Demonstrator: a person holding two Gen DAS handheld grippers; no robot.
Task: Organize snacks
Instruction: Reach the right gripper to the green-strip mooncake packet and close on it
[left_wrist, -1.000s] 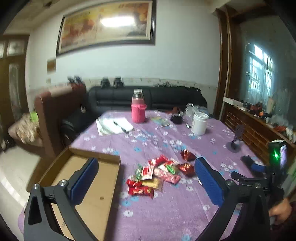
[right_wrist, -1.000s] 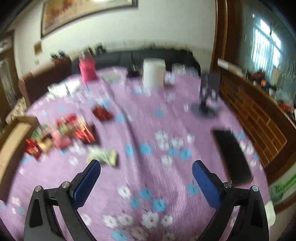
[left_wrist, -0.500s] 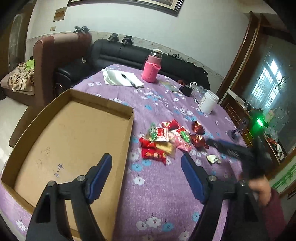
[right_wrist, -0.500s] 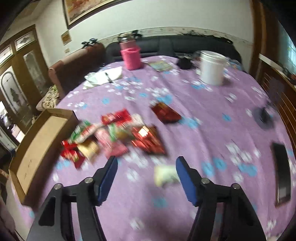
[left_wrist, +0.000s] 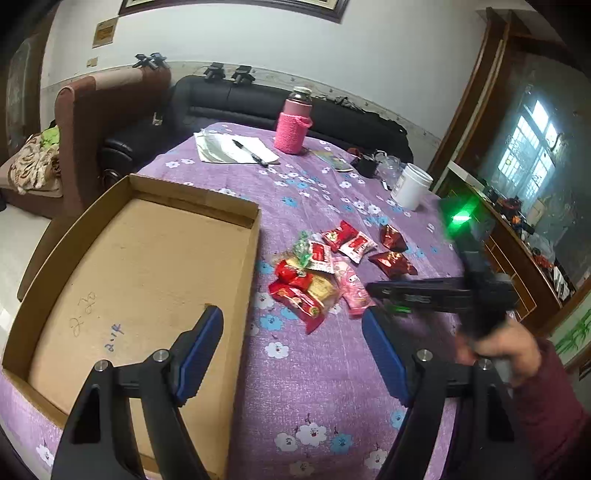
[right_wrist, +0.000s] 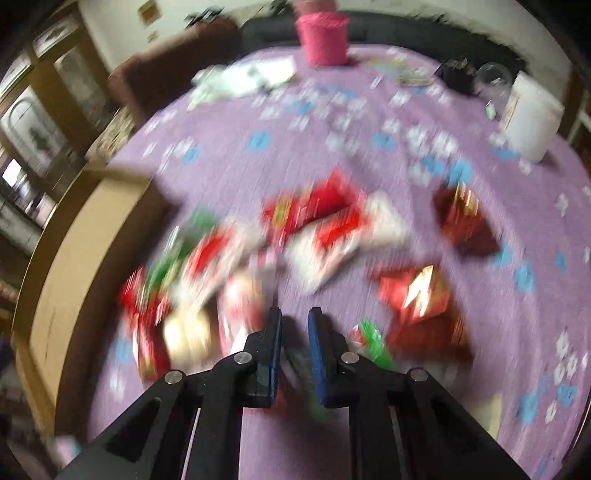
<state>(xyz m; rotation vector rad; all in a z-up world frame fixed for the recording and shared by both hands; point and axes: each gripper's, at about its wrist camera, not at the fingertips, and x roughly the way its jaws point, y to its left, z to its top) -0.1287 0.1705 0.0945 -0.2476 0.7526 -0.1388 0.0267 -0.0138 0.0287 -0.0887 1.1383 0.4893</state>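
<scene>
The snacks (left_wrist: 325, 269) lie in a loose heap on the purple flowered tablecloth (left_wrist: 317, 369), just to the right of the open cardboard box (left_wrist: 147, 266), whose near wall stands between the heap and the box floor. The right gripper (right_wrist: 294, 325) is the nearer of the two: in its own blurred view its tips sit at the near edge of the heap, pointing steeply down, with the pink wrapper (left_wrist: 352, 286) and a pale one just left of the tips and a dark red foil pack (right_wrist: 417, 295) to the right. Its jaws are drawn almost together, leaving only a narrow slot; something dark shows in that slot, but the blur makes it impossible to say whether a wrapper is pinched there. The left gripper (left_wrist: 291, 354) hangs well short of the heap, over the box's right wall, jaws standing wide with nothing between them. The pink wrapper's long axis runs away from the person, roughly in line with the right gripper's fingers — so a pinch across its width looks the natural grasp. Judging from this layout, any carry would go leftward over the box wall — a short trip.
</scene>
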